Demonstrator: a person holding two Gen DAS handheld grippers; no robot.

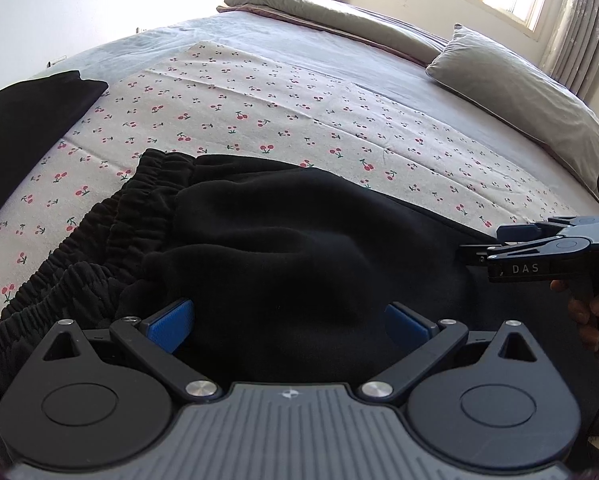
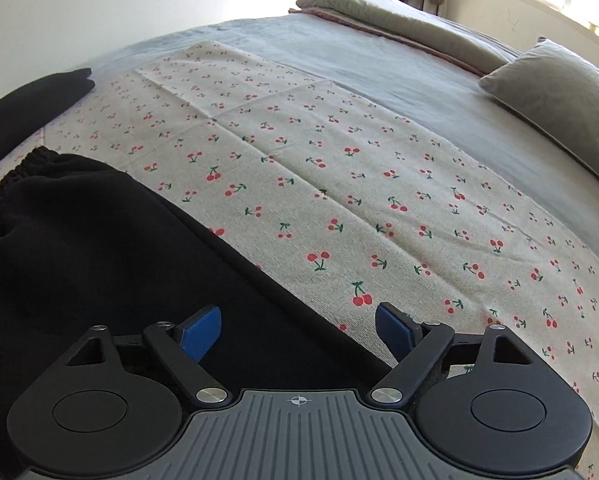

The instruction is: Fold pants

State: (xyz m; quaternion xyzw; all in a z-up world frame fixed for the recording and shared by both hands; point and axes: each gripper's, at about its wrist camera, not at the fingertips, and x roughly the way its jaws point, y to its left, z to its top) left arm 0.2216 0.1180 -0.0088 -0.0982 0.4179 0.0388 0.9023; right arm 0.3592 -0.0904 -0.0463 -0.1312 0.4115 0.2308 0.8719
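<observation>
Pants: black pants [image 1: 283, 240] are laid on the cherry-print cloth [image 1: 283, 92] over the bed; the elastic waistband [image 1: 147, 200] is bunched at 10 o'clock in the left wrist view, with the body running toward 3 o'clock.
Pants edge: in the right wrist view the straight edge of the pants [image 2: 99, 264] is seen running from 10 o'clock down to 5 o'clock, passing between the blue pads.
Left gripper: left gripper [image 1: 289, 326] is spread wide, nothing pinched; it is hovering over the seat area, with a blue pad [image 1: 171, 326] on either side of a fabric hump.
Right gripper: right gripper [image 2: 297, 330] is released, jaws apart, straddling the pants edge; contact with the fabric cannot be told.
Second garment: another black piece [image 1: 23, 120] is seen at 9 o'clock, well apart, likely already folded.
Background: grey pillow [image 1: 515, 92] at 2 o'clock, folded blanket [image 1: 323, 16] at 12 o'clock.
Step judged: a grasp is being set up for the first fold; no fold is seen yet.
How to do well: both layers of the edge should be caught, not only the top one. The left pads should be dropped near the waistband, the right pads onto the edge. Both should be closed before lifting.
Lift advice: both ends should be raised together and kept taut, so sagging is avoided.
Risk: the bunched waistband may be folded in crooked; it should be flattened first.
</observation>
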